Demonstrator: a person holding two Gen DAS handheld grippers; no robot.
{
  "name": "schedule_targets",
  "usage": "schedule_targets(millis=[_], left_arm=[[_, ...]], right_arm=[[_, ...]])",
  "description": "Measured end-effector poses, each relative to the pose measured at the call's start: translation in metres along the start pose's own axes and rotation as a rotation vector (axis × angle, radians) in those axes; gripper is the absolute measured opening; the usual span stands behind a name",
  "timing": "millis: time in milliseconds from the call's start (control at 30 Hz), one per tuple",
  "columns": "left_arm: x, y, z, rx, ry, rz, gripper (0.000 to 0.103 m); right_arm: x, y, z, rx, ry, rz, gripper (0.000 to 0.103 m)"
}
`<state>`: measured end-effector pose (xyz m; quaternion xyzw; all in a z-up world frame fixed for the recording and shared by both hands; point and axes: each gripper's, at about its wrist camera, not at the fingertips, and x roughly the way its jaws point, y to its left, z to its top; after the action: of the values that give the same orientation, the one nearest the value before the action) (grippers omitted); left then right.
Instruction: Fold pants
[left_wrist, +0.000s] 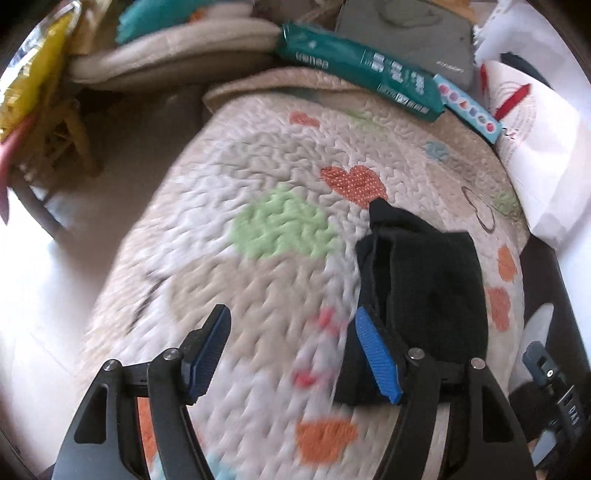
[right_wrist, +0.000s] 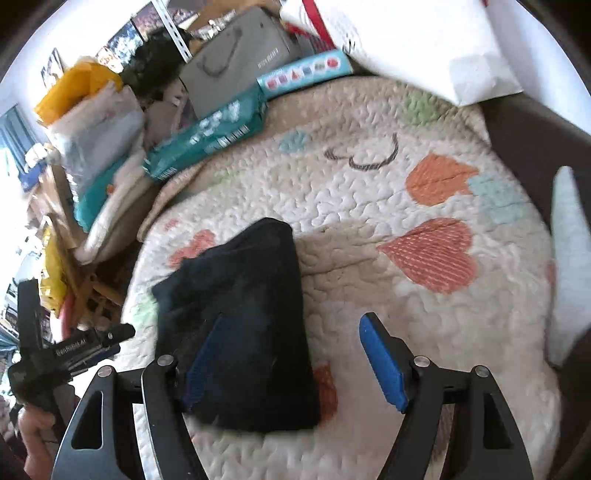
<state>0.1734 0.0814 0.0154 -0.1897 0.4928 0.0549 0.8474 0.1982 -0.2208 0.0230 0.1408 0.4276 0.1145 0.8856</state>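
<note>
The left hand-held gripper (left_wrist: 291, 354) hangs with its jaws spread wide and nothing between them; its right finger sits just beside, perhaps brushing, the near edge of the pants (left_wrist: 421, 280). The right hand-held gripper (right_wrist: 291, 358) is equally wide open and empty, with its left finger over the black bundle; I cannot tell whether it touches the cloth or hovers above it.

The pants (right_wrist: 243, 328) lie as a compact, thick black packet on the quilted mat (right_wrist: 369, 192) with hearts and coloured patches, towards the mat's near edge and left of its middle in the right wrist view. By my judgement the folding is close to done, or done.

What could go wrong follows from that. The packet looks bulky, with a loose flap standing at its far end and a pocket gaping along one side, so it may spring open once nothing presses on it. An open finger drawn away while snagged in the top layer would drag that layer and undo the fold. If another fold is meant, a pinch that takes only the upper layer would peel it off rather than turn the whole stack. The quilted surface looks soft and bumpy, so a push could crumple the bundle instead of sliding it. Both pictures are blurred, which suggests quick motion and raises the chance of clipping the cloth.

At the mat's far edge lie a teal package (right_wrist: 207, 140) and a grey bag (right_wrist: 236, 59), well apart from the pants.
</note>
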Motion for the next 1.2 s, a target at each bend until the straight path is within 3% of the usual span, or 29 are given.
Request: schedule_targets(millis=[133, 200, 400, 567, 700, 867, 1200], left_arm=[[-0.05, 0.002, -0.046, 0.035, -0.086, 0.049, 0.072], [-0.077, -0.003, -0.076, 0.074, -0.166, 0.115, 0.073], [-0.133, -0.017, -0.148, 0.169, -0.352, 0.224, 0.085], [-0.169, -0.028, -0.189, 0.197, -0.495, 0.271, 0.098], [-0.189, -0.043, -0.206, 0.252, -0.582, 0.303, 0.101], [-0.189, -0.06, -0.219, 0.331, -0.58, 0.325, 0.103], [-0.178, -0.062, -0.229, 0.363, -0.475, 0.244, 0.103]], right_arm=[[-0.034, 0.012, -0.044, -0.03, 0.015, -0.016, 0.081], [-0.046, 0.016, -0.073, -0.035, 0.024, -0.022, 0.081], [-0.073, 0.023, -0.149, -0.056, 0.005, -0.071, 0.081], [-0.098, 0.031, -0.168, -0.094, -0.053, -0.109, 0.081], [-0.116, 0.033, -0.172, -0.088, -0.114, -0.123, 0.082], [-0.123, 0.044, -0.176, -0.159, -0.152, -0.17, 0.083], [-0.123, 0.047, -0.178, -0.173, -0.158, -0.189, 0.084]])
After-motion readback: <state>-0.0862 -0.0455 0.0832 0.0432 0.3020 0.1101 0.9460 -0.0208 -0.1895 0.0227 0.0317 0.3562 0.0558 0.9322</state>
